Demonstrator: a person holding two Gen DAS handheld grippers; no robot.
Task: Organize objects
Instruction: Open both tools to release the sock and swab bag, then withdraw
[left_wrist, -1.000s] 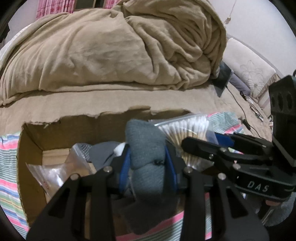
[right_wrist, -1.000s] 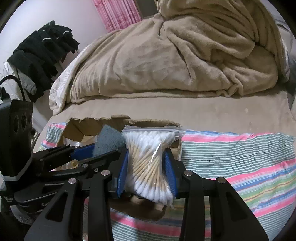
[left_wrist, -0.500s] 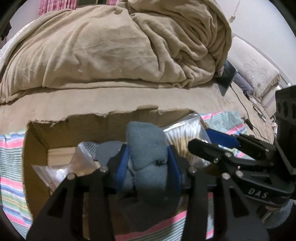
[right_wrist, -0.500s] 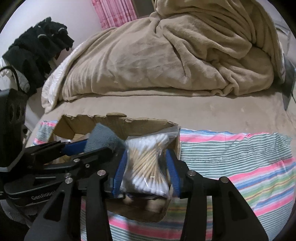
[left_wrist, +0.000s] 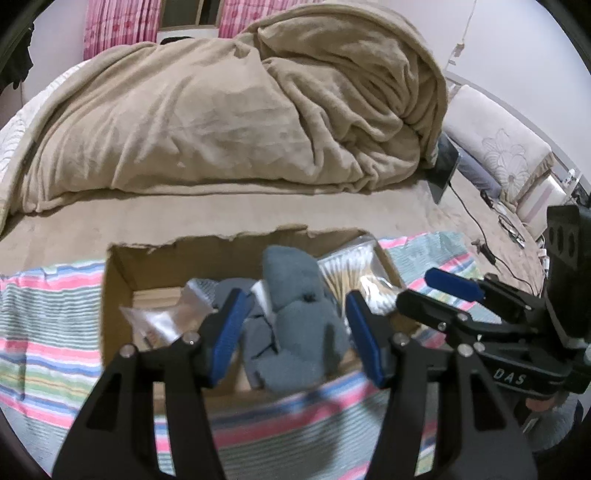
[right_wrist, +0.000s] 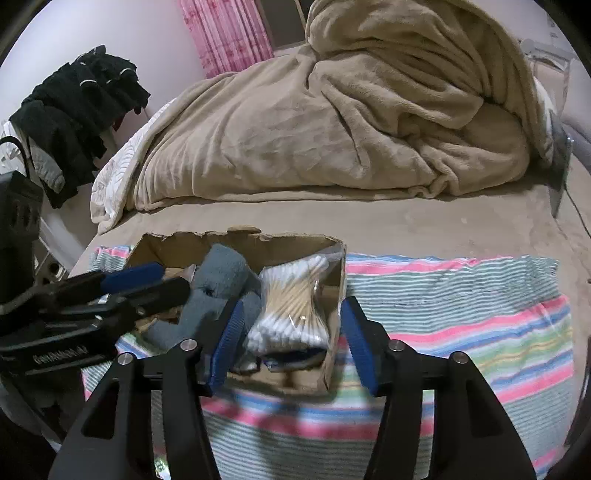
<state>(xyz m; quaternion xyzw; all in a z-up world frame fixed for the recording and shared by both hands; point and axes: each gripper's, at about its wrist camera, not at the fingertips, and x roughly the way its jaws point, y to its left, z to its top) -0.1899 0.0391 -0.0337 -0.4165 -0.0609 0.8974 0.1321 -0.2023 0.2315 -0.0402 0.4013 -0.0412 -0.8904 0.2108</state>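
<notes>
the left hand-held gripper (left_wrist: 295, 328) has its jaws apart, just opened, and the grey sock (left_wrist: 295, 317) stands between the blue pads without being pressed, resting in the cardboard box (left_wrist: 118, 295). the right hand-held gripper (right_wrist: 290, 341) is likewise apart, just opened, around the bag of cotton swabs (right_wrist: 291, 306), which sits at the box's right end beside the sock. the box lies on a striped towel (right_wrist: 461, 314) on the bed, in front of a rumpled tan blanket (left_wrist: 229, 110).

Crowded cardboard box (right_wrist: 334, 295); bare striped cloth (right_wrist: 461, 306) rightward.
</notes>
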